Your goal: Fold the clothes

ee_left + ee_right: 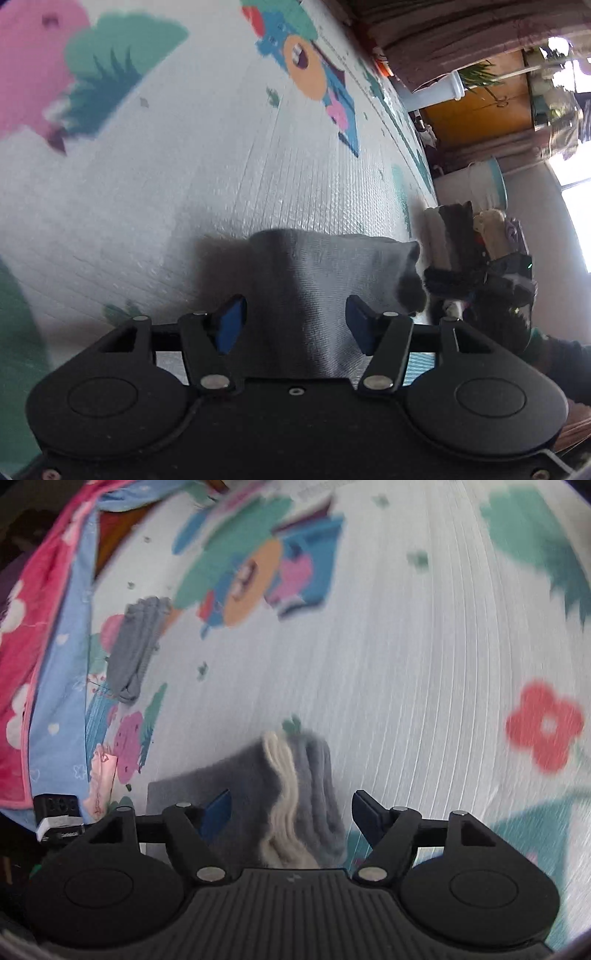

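In the left wrist view a grey knitted garment (332,269), perhaps a sock, lies on the patterned play mat (207,158). It runs back between the blue pads of my left gripper (295,326), which stand wide and do not press it. In the right wrist view a grey garment with a cream fuzzy lining (295,794) lies between the pads of my right gripper (290,812); these too stand apart from it. At the right edge of the left wrist view the other gripper's black body (498,280) shows, blurred.
A folded grey bundle (136,650) lies on the mat at the left. A pink flowered blanket (22,657) and a blue cloth (62,672) edge the mat. Beyond the mat stand a white bucket (484,181), a white post (436,92) and an orange cabinet (476,110).
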Motion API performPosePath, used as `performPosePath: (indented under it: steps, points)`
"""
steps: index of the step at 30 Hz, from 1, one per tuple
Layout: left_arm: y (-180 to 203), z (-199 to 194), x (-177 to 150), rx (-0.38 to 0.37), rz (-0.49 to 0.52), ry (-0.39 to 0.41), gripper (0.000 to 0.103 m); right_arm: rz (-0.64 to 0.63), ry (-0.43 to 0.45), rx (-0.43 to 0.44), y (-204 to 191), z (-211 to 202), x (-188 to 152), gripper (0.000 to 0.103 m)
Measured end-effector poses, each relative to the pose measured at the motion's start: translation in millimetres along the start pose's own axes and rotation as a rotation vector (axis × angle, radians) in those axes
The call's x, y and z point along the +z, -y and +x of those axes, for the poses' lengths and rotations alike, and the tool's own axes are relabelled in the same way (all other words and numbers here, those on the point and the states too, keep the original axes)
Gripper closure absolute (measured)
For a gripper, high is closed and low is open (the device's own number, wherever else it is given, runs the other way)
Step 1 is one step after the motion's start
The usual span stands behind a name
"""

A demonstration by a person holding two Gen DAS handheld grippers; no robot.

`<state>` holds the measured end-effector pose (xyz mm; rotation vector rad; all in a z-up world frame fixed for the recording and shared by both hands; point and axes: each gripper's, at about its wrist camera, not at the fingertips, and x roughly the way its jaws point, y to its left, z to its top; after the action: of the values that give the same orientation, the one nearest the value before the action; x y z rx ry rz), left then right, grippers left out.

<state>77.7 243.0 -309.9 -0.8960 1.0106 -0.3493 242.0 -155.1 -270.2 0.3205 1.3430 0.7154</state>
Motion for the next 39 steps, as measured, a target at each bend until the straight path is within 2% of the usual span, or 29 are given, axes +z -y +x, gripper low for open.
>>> performPosePath:
  steps: [2,4,8,9,10,11,13,15,20,26,31,33,36,38,39]
  points:
    - [0.1,-0.1,-3.7,-0.008,-0.009,0.020,0.046,-0.032,-0.016,-0.037,-1.5,6.6,-10.0,0.033]
    - [-2.9,-1.6,-7.8,-0.021,-0.053,0.041,0.046,-0.044,-0.011,-0.030,-3.4,10.3,-19.6,0.048]
    - [1.4,3.5,-9.3,0.000,-0.078,0.054,0.054,-0.053,0.052,-0.028,-6.7,12.2,-33.0,0.049]
    - [3.7,3.1,-10.1,0.024,-0.073,0.056,0.057,-0.050,0.073,-0.032,-7.5,11.4,-35.2,0.049]
    - [6.0,2.5,-10.9,0.051,-0.067,0.058,0.071,-0.047,0.094,-0.035,-8.2,10.6,-37.4,0.049]
    - [5.0,1.4,-12.4,0.054,-0.071,0.061,0.079,-0.042,0.110,-0.038,-9.5,10.5,-38.9,0.050]
    - [-1.6,-4.2,-15.8,0.035,-0.101,0.081,0.083,-0.029,0.134,-0.043,-12.5,11.1,-40.7,0.053]
    - [-8.2,-16.3,-18.0,0.031,-0.109,0.109,0.084,-0.042,0.143,-0.001,-23.2,17.4,-34.5,0.057]
    - [-35.5,-66.9,-11.8,0.028,-0.173,0.243,0.085,-0.097,0.157,0.128,-58.0,39.5,-12.4,0.060]
    - [-49.3,-132.5,28.5,0.009,-0.170,0.466,0.085,-0.207,0.217,0.280,-135.2,91.8,51.8,0.061]
    - [-55.7,-183.4,81.5,-0.020,-0.164,0.686,0.085,-0.362,0.273,0.382,-223.3,115.4,141.4,0.062]
    - [-60.8,-194.9,100.7,-0.031,-0.179,0.760,0.085,-0.428,0.293,0.393,-260.6,123.6,180.5,0.062]
    - [-71.3,-206.2,128.9,-0.049,-0.215,0.866,0.085,-0.491,0.337,0.321,-318.5,142.5,235.8,0.060]
    - [-83.7,-202.2,146.0,-0.045,-0.265,0.917,0.085,-0.477,0.405,0.174,-348.9,158.4,261.3,0.052]
    - [-93.3,-194.6,153.9,-0.008,-0.292,0.910,0.084,-0.461,0.437,0.086,-360.7,165.5,271.3,0.044]
